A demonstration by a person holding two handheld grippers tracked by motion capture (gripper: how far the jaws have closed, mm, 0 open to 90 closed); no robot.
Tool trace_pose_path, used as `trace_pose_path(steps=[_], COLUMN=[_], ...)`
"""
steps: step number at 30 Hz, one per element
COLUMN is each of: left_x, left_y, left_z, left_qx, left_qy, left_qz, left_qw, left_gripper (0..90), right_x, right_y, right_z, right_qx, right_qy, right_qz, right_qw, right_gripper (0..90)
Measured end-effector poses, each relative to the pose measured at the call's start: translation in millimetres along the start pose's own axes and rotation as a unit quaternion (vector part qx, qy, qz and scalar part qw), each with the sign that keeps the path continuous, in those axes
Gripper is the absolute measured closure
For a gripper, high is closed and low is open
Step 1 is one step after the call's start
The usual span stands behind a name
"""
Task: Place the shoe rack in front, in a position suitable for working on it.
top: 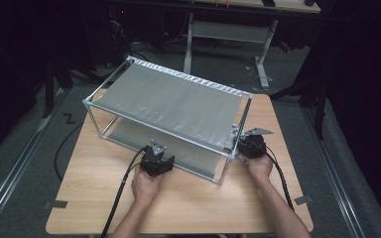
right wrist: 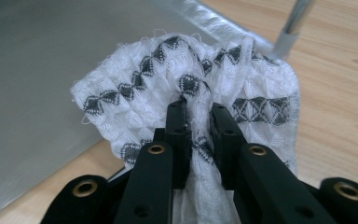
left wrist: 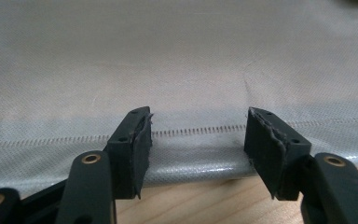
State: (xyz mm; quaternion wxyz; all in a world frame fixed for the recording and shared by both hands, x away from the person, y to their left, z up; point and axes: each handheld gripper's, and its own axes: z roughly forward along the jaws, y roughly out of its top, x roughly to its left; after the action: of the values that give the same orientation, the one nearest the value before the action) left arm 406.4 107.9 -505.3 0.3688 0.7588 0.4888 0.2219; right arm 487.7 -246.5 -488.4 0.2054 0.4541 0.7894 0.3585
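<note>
Pinching, with the right gripper (right wrist: 199,109) clenched, a bunched fold of the white woven cloth with dark grey diamond bands (right wrist: 177,70); holding it at the front right corner of the silver metal-framed two-tier rack (top: 168,130), just over the edge of the grey mesh lower shelf (left wrist: 191,70) and near the silver upright post (right wrist: 289,32); hovering with the left gripper (left wrist: 198,126) released, jaws wide apart, just in front of that shelf's stitched front hem above the light wooden table (top: 203,198).

Judging the risks: gripping only a narrow pleat, so possibly losing the cloth if tugged sideways; probably dragging loose frayed edges against the post and snagging there; likely leaving the cloth crumpled instead of flat if pushed in bunched; possibly knocking the right gripper on the front rail above, given the tight gap between the tiers; perhaps nipping the shelf hem instead of the cloth when closing the left gripper so near the mesh; possibly shifting the light rack across the table by pushing on the shelf.
</note>
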Motion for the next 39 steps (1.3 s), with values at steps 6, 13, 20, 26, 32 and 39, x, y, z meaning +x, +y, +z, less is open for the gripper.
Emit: trace_pose_path(steps=[6, 13, 20, 26, 32, 39], left_x=[-0.1, -0.3, -0.5, -1.1, -1.3, -1.2], left_y=[0.0, 0.1, 0.1, 0.3, 0.5, 0.6], left_z=[0.0, 0.1, 0.2, 0.5, 0.9, 1.3], left_qx=[0.000, 0.000, 0.000, 0.000, 0.002, 0.003], left_qy=[0.001, 0.002, 0.002, 0.004, 0.005, 0.003], left_qz=[0.000, 0.001, 0.001, 0.001, 0.002, 0.002], left_qw=[1.0000, 1.0000, 1.0000, 1.0000, 1.0000, 1.0000], left_gripper=[41.4, 41.4, 41.4, 41.4, 41.4, 41.9], right_x=[14.9, 34.2, 53.6, 74.5, 83.5, 66.5], right_y=[-11.3, -28.4, -40.3, -53.4, -60.5, -46.7], right_z=[-11.5, -26.8, -40.7, -55.5, -62.2, -47.9], right_qx=[-0.004, -0.011, -0.010, -0.010, -0.015, -0.010], right_qy=[0.018, 0.042, 0.065, 0.099, 0.103, 0.078], right_qz=[-0.032, -0.047, -0.067, -0.089, -0.095, -0.077], right_qw=[0.9993, 0.9979, 0.9956, 0.9911, 0.9900, 0.9939], right_gripper=[80.5, 80.5, 80.5, 80.5, 80.7, 80.7])
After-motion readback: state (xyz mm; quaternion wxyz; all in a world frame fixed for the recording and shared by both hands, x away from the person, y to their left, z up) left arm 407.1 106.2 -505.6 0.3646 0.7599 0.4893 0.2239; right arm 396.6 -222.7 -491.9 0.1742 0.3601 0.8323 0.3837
